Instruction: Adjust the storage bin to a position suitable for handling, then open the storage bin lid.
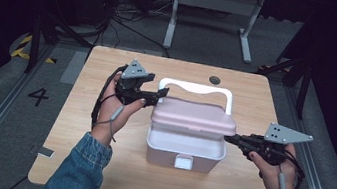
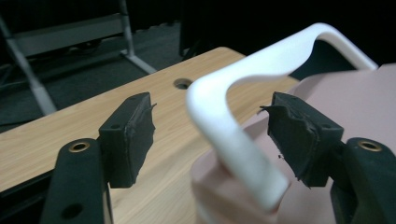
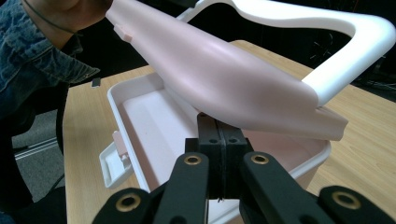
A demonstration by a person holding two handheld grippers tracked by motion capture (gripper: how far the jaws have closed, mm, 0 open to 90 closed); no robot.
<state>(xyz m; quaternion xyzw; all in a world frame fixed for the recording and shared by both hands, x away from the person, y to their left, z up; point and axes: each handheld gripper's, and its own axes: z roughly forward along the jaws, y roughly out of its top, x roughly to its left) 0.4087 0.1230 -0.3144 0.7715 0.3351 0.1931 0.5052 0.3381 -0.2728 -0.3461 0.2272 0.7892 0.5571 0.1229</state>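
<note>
Two denim sleeves (image 1: pixel 88 163) lowest in the high view, one hand on each gripper. Left gripper (image 1: pixel 148 96) at the lid's left rear corner, jaws spread wide; in the left gripper view, black pads either side of the white handle (image 2: pixel 233 126), neither pad touching it. Right gripper (image 1: pixel 230 139) at the box's right side, jaws pressed together with nothing seen between them; in the right gripper view, tips tucked just under the raised lid's edge, contact with it not certain.

One pink box (image 1: pixel 185 150), near the middle of the table (image 1: pixel 83 112), slightly toward the near edge. Pale pink rectangular base with rounded corners, interior smooth and bare as far as visible. One pink lid (image 1: pixel 194 116), domed, smooth, slightly glossy, lifted partway and tilted above the base, gap open at the front and right. One white handle, a squared arch with rounded corners, standing up behind the lid toward the far edge. One white latch (image 1: pixel 183 161) at the middle of the front wall, flipped open.

One round hole (image 1: pixel 215 80) in the tabletop near the far edge. One small dark tag (image 1: pixel 45 152) at the near-left corner
</note>
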